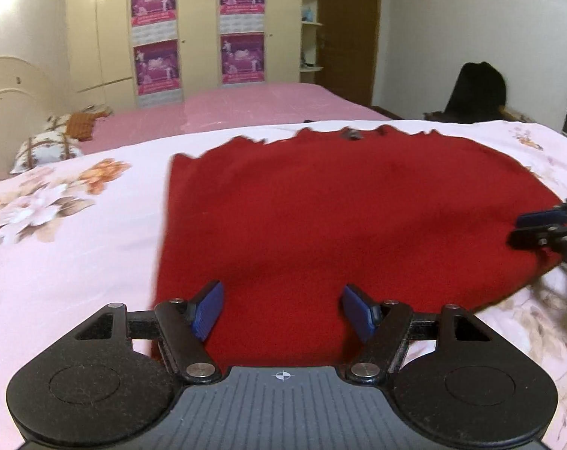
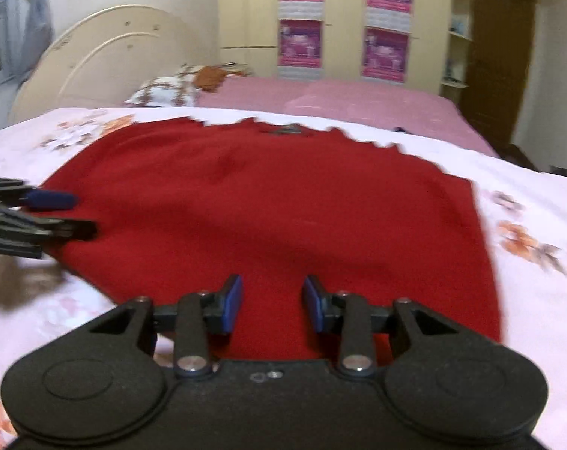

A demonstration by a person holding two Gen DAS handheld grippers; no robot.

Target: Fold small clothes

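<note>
Red garment (image 1: pixel 321 217) lies spread flat on the bed (image 1: pixel 77 255), over its pale floral cover, stretching forward from both hand-held grippers with its jagged far edge toward the pink bed (image 1: pixel 245 105) behind. Left hand-held gripper (image 1: pixel 282 309) hovers over the garment's near edge with its blue pads (image 1: pixel 208 309) spread wide and nothing between them. Right hand-held gripper (image 2: pixel 272 303) sits just beside it over the same near edge, pads (image 2: pixel 231 303) also parted and pinching nothing.
</note>
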